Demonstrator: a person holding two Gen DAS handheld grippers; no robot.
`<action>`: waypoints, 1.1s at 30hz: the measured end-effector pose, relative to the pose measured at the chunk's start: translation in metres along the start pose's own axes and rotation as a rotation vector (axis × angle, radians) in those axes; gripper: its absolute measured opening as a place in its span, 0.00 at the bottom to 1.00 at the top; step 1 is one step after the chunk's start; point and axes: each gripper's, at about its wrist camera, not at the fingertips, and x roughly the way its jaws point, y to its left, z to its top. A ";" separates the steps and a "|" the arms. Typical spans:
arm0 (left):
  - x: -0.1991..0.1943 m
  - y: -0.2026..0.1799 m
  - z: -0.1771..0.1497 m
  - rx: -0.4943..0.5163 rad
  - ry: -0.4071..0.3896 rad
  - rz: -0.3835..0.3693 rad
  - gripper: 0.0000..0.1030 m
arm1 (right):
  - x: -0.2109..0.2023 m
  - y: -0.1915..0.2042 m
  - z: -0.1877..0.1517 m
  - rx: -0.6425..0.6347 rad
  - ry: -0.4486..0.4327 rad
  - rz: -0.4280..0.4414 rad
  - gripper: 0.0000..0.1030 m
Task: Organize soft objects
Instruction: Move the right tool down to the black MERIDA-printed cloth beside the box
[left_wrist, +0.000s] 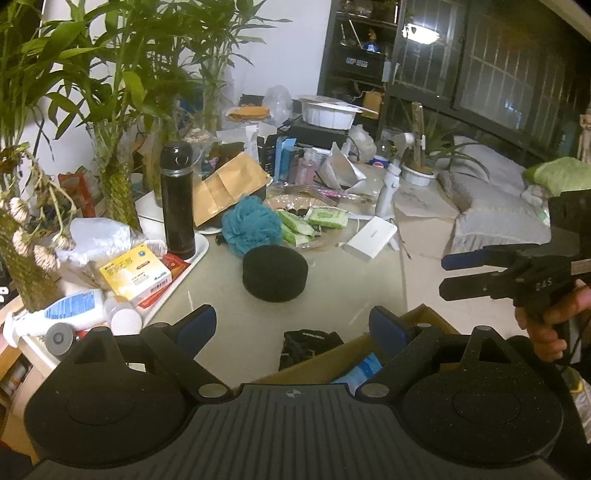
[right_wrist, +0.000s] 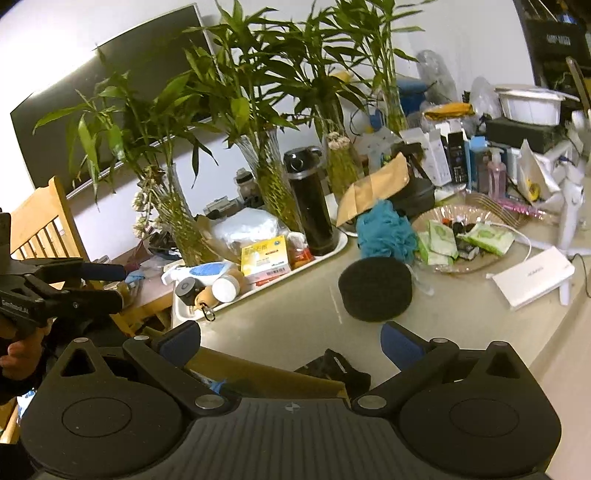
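We hold both grippers low over the near edge of the bench (left_wrist: 332, 295), and both sets of jaws stand wide apart with nothing between them. The black round sponge (left_wrist: 275, 275) lies flat on the bench straight ahead of the left gripper (left_wrist: 291, 325), just beyond its tips and a little left of centre; being a squat disc, it has no long axis to line up with. From the right gripper (right_wrist: 291, 343) the same sponge (right_wrist: 375, 288) sits ahead and to the right of centre, so we judge the left hand the better placed for it, though neither is far. Behind the sponge, touching or nearly so, is the teal bath pouf (left_wrist: 251, 225).

Just below the jaws sits an open cardboard box (left_wrist: 332, 358); inside it we see a pale blue packet (left_wrist: 365, 369), and a dark folded cloth (left_wrist: 310, 341) lies at its far rim, whether in it or on the bench we cannot tell. Further back a glass dish (right_wrist: 476, 218) holds green tissue packs (right_wrist: 487, 236), and a white tray (right_wrist: 321, 258) carries the black flask (right_wrist: 310, 206) and boxes
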 end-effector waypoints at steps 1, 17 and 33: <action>0.003 0.001 0.001 0.005 0.001 -0.001 0.88 | 0.002 -0.002 0.000 0.004 0.003 0.000 1.00; 0.038 0.031 0.002 -0.025 0.035 -0.005 0.88 | 0.045 -0.055 0.010 0.021 0.062 -0.032 1.00; 0.067 0.052 0.008 -0.015 0.078 -0.032 0.88 | 0.118 -0.098 -0.002 -0.015 0.205 0.043 0.78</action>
